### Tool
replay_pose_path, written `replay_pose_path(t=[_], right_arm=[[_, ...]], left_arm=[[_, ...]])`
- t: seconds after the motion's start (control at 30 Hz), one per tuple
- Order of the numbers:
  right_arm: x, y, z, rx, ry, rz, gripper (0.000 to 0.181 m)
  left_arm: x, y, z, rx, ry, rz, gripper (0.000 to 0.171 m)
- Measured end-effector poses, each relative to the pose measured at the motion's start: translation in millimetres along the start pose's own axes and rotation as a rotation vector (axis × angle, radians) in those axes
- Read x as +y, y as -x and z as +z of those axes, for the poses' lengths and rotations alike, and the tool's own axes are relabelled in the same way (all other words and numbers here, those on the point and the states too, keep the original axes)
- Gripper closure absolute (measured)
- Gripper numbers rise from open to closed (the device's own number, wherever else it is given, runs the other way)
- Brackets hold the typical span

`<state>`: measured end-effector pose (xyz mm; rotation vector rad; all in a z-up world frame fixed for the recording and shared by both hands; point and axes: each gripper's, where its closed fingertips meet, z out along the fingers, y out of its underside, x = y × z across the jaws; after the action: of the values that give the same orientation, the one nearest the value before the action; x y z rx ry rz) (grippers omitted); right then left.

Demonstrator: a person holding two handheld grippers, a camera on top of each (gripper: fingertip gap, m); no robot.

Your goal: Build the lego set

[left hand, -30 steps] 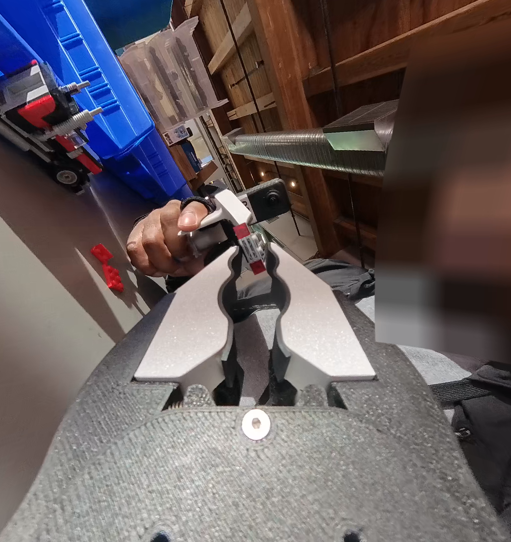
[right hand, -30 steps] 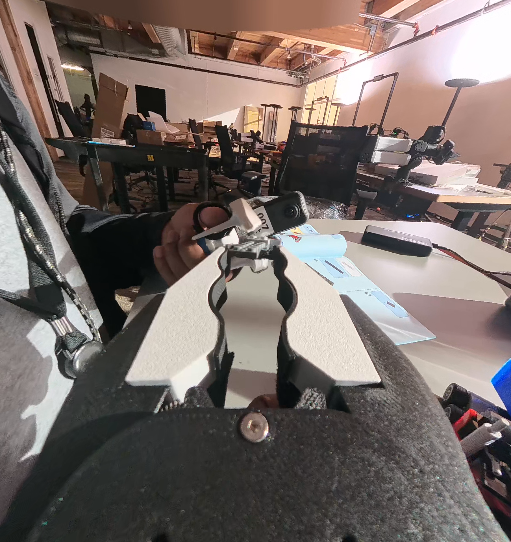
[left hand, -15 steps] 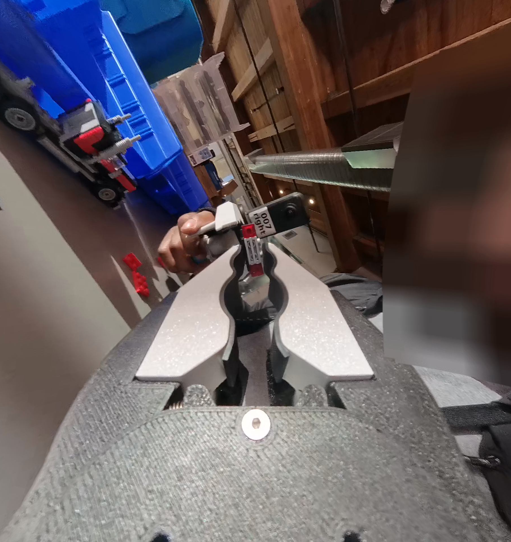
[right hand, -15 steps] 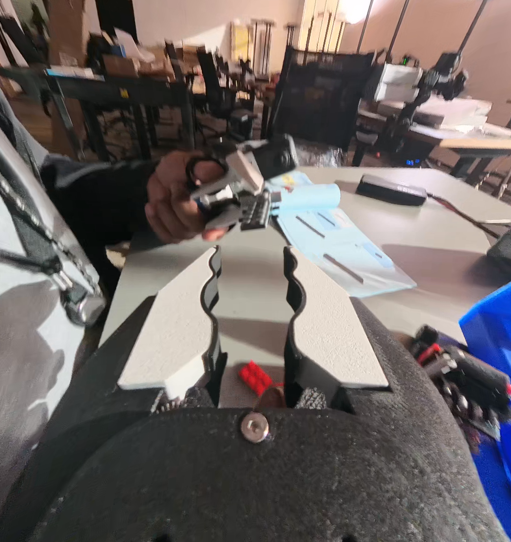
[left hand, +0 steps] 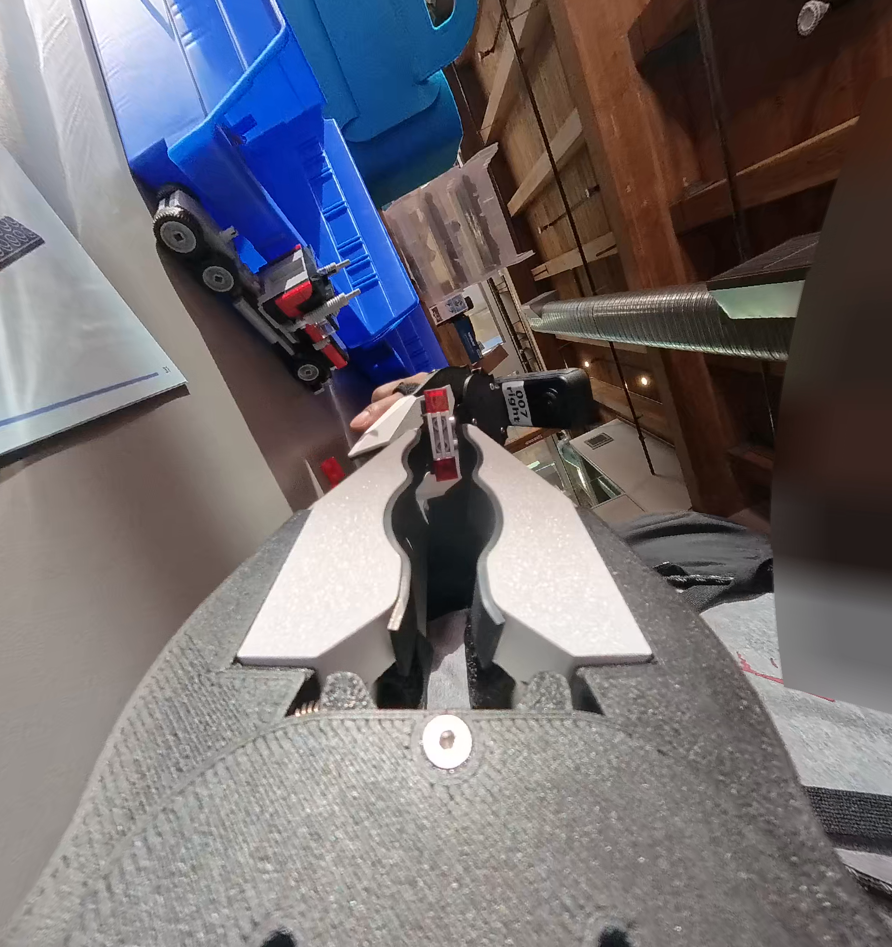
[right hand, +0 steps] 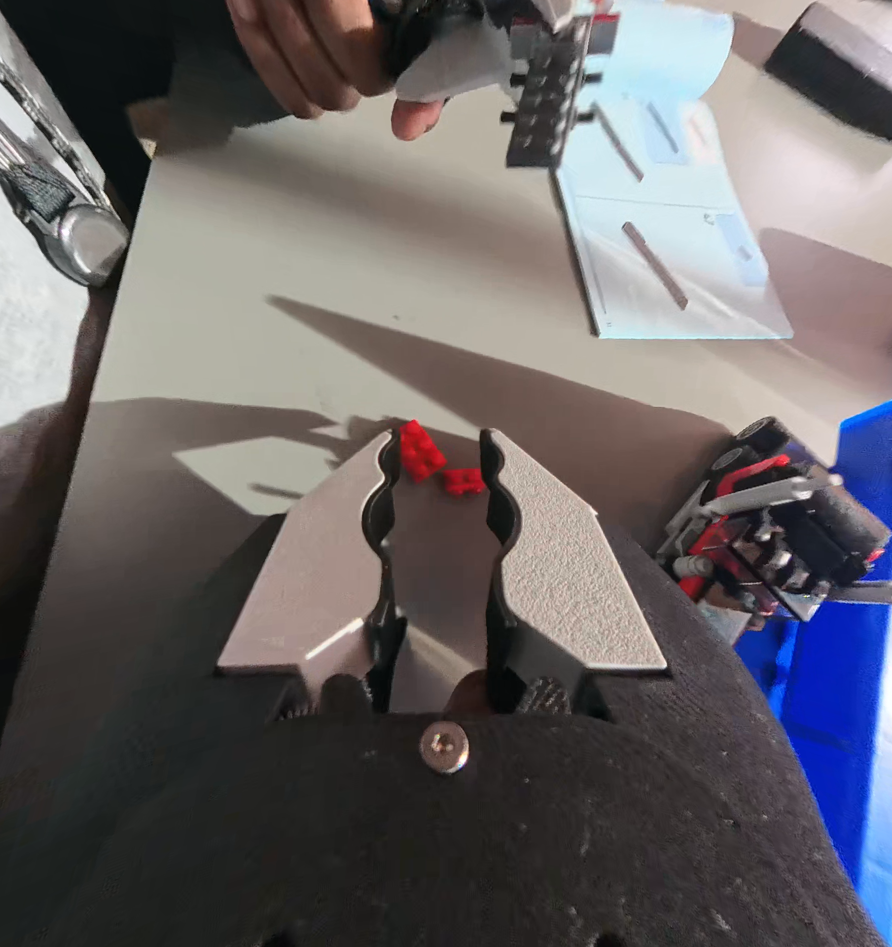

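Observation:
My left gripper (left hand: 441,440) is shut on a small grey and red lego assembly (left hand: 441,435) and holds it in the air; from the right wrist view the same assembly (right hand: 546,97) hangs above the table's far side. My right gripper (right hand: 438,440) is open and empty, low over the table, with two loose red lego pieces (right hand: 421,457) (right hand: 463,482) between its fingertips. The right gripper also shows in the left wrist view (left hand: 484,405). A part-built lego truck (right hand: 771,533) lies at the right, also seen in the left wrist view (left hand: 259,292).
An open instruction booklet (right hand: 679,246) lies on the grey table (right hand: 280,256). Blue bins (left hand: 280,153) stand behind the truck, one at the right edge (right hand: 884,563). A black box (right hand: 843,66) sits at the far right. A person's torso is at the left. The left gripper's tips are roughly 12 centimetres from the right gripper's.
My right gripper opened, let go of the assembly, and dropped down toward the two red pieces on the table. My left gripper kept hold of the assembly and tilted.

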<state>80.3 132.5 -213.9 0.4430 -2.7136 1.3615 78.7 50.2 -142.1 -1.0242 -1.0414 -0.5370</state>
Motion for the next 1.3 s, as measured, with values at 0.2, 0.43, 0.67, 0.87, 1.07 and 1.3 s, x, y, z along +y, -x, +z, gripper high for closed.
replay_pose_path(t=[0.2, 0.43, 0.67, 0.87, 1.07, 1.3], right_arm=[[-32, -44, -58, 0.226, -0.251, 0.078, 0.148], [-1, -50, -142, 0.421, -0.255, 0.247, 0.150], [96, 11, -138, 0.328, 0.072, 0.407, 0.150], [121, 16, -125, 0.294, 0.174, 0.427, 0.154], [88, 4, -101, 0.261, 0.118, 0.341, 0.162], [11, -16, -16, 0.182, -0.012, 0.360, 0.162]], left_arm=[[0, 0, 0, 0.007, 0.001, -0.002, 0.158], [-2, 0, -1, 0.021, -0.005, -0.016, 0.158], [0, 1, 1, 0.010, 0.005, -0.003, 0.159], [0, 2, 2, -0.006, 0.006, 0.014, 0.158], [-2, 5, 1, -0.039, -0.017, 0.016, 0.159], [-8, 9, -3, -0.059, -0.058, 0.008, 0.159]])
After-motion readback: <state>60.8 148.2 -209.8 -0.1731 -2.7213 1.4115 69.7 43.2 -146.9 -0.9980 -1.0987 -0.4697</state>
